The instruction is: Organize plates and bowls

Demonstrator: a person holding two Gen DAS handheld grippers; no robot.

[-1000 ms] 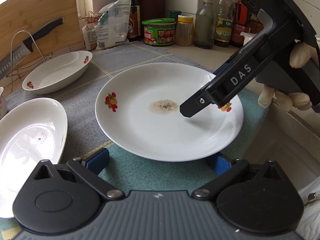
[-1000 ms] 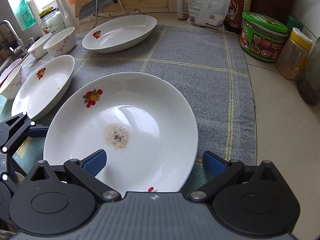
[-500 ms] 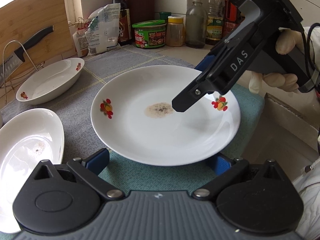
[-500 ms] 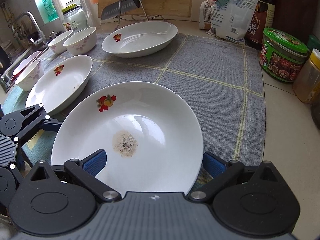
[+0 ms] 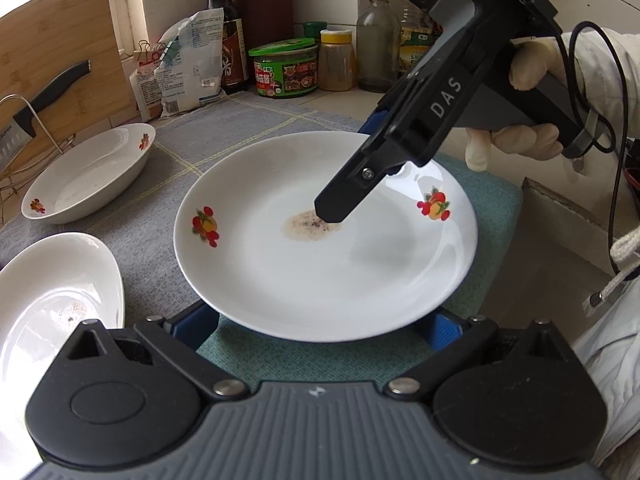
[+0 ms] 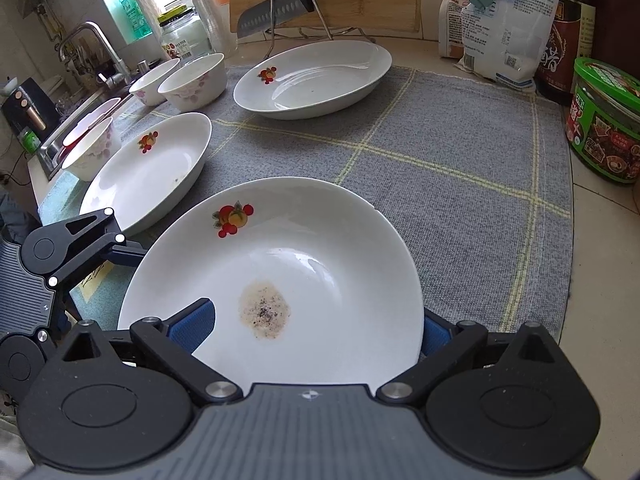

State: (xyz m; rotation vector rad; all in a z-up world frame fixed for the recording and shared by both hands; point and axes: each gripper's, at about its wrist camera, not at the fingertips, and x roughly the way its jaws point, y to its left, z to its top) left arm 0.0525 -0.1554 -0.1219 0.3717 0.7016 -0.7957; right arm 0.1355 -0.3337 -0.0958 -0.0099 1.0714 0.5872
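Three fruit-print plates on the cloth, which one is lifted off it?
The nearest plate, with the brown speckled residue at its centre: both grippers reach under its rim. The other two plates lie flat on the cloth.

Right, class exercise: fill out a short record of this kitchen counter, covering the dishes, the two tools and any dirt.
Nearest dish: white plate with fruit motifs
Dirt: speckled brown patch at its centre
right hand-held gripper: open, one finger over the plate, the other behind its rim
left hand-held gripper: open, fingers partly hidden under the near rim
Others: middle plate and far plate, both on the grey mat
Beyond: bowls, three visible, towards the sink
Rack: knife
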